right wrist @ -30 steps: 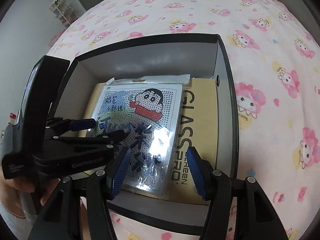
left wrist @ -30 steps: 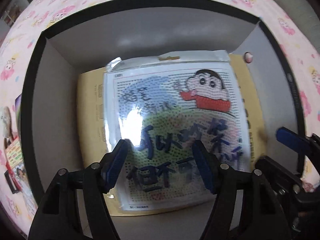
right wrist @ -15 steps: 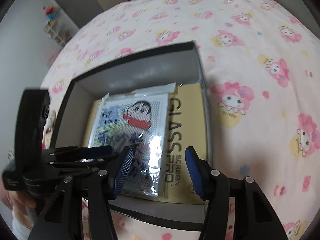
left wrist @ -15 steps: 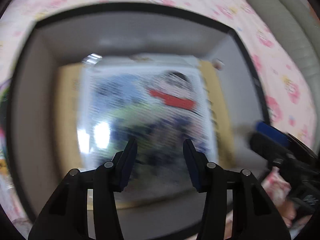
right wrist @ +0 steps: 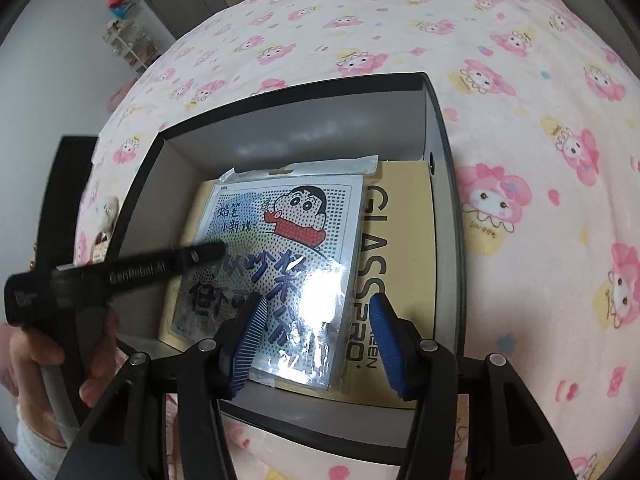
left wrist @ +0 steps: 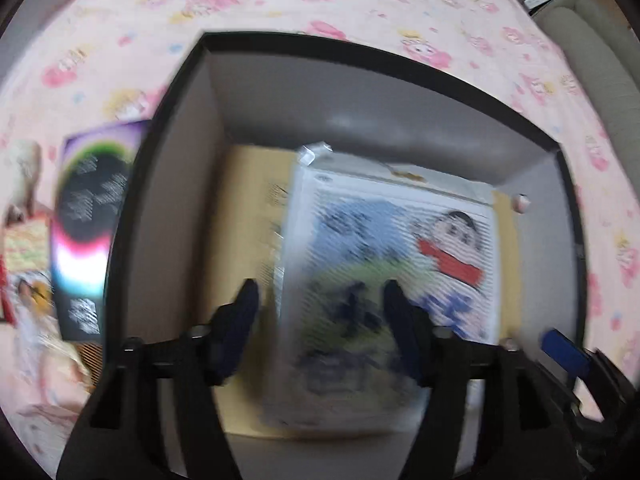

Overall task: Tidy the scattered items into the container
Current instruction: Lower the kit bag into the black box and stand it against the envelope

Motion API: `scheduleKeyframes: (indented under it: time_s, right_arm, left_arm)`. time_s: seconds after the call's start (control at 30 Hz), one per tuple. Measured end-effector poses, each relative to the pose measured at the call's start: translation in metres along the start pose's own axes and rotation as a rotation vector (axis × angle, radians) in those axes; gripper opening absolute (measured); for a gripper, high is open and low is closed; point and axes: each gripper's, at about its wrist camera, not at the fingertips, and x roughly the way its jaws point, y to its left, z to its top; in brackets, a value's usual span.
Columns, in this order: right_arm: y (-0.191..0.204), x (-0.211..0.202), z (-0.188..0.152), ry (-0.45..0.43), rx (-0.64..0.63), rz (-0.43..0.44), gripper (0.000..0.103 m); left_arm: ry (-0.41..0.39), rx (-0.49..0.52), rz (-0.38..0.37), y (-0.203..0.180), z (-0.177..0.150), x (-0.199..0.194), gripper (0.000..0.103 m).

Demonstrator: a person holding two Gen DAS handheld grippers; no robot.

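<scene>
Cartoon packet (right wrist: 276, 268) lies flat inside the box (right wrist: 448, 208) on a tan carton (right wrist: 404, 248) – hanging tab toward 12 o'clock, long axis 12-to-6. Left gripper (left wrist: 320, 312) jaws opening wide, nothing between; right gripper (right wrist: 316, 320) jaws partly apart, empty. Box sits on a pink cartoon-print bedspread (right wrist: 540, 120); shelf (right wrist: 128, 40) by the wall at 10 o'clock.

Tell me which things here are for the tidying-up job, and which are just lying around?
For the job:
- black box, the container
- cartoon packet, lying inside it
- tan GLASS PRO box, under the packet
- dark rainbow booklet, on the bed beside the box
- left tongs, opening, holding nothing
- right tongs, holding nothing

Just lying about:
- pink cartoon blanket
- shelves by the wall
</scene>
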Motion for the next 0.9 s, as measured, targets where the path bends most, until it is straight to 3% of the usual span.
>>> scheduleKeyframes:
  time_s: [0.1, 0.23, 0.37, 0.47, 0.57, 0.67, 0.73, 0.9]
  right_arm:
    - [0.008, 0.004, -0.001, 0.006, -0.045, -0.027, 0.051]
    - [0.011, 0.007, 0.000, 0.008, -0.052, -0.060, 0.051]
    - [0.008, 0.002, 0.000, 0.004, -0.032, -0.037, 0.051]
    - [0.008, 0.000, 0.002, -0.006, -0.040, -0.040, 0.051]
    - [0.012, 0.007, 0.000, 0.023, -0.073, -0.038, 0.052]
    - [0.018, 0.010, -0.003, 0.031, -0.112, -0.051, 0.052]
    - [0.017, 0.015, -0.004, 0.064, -0.093, -0.010, 0.052]
    - [0.011, 0.039, 0.002, 0.141, -0.055, -0.012, 0.051]
  left_arm:
    - [0.138, -0.020, -0.034, 0.003, 0.004, 0.025, 0.072]
    - [0.159, 0.006, -0.075, 0.001, 0.004, 0.027, 0.073]
    - [0.167, 0.022, -0.128, -0.005, 0.002, 0.026, 0.062]
    - [0.208, 0.070, -0.232, -0.022, -0.002, 0.028, 0.055]
    - [0.190, 0.135, -0.216, -0.036, -0.004, 0.025, 0.056]
    - [0.185, 0.070, -0.244, -0.028, -0.005, 0.021, 0.050]
    - [0.183, 0.018, -0.247, -0.018, -0.003, 0.021, 0.050]
    - [0.224, 0.071, -0.263, -0.026, -0.008, 0.021, 0.051]
